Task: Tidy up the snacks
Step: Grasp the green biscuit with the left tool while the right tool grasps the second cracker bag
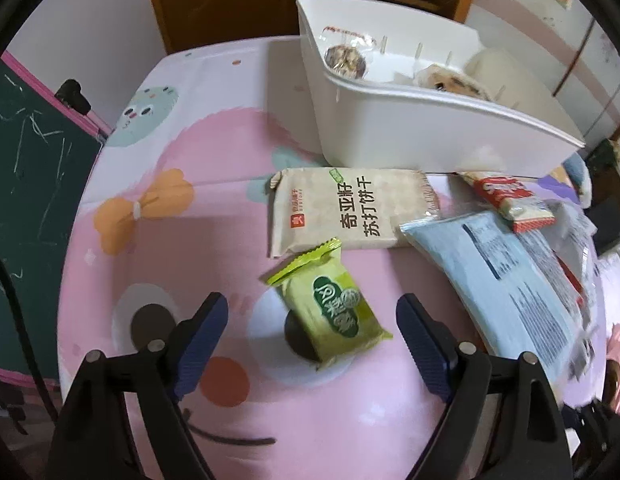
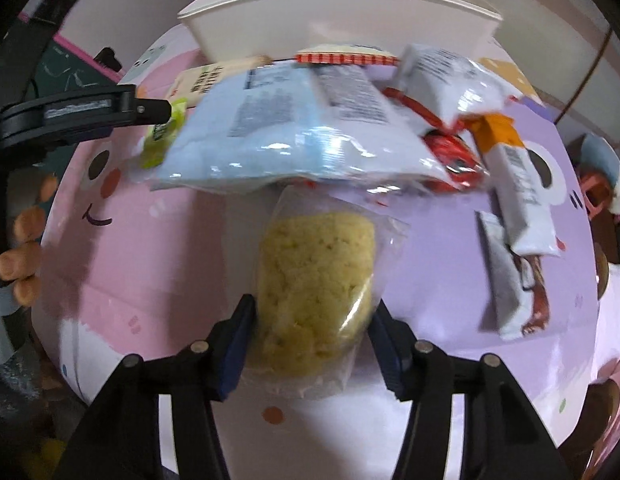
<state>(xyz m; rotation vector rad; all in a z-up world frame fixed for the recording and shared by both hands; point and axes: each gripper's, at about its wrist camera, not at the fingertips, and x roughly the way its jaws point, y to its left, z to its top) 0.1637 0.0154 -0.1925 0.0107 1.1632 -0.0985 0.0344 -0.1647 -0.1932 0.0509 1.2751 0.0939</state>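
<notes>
Both hands are at the pick-up step. The right gripper (image 2: 310,340) pinches a clear-wrapped yellow cake (image 2: 315,288) lying mid-tabletop (image 2: 158,264); next it likely needs lifting to the white bin (image 2: 341,20) at the far edge. The left gripper (image 1: 311,344) is spread around a green snack packet (image 1: 329,308), not touching. Blur hides the piled packets' labels, and most of the bin's contents are hidden.
</notes>
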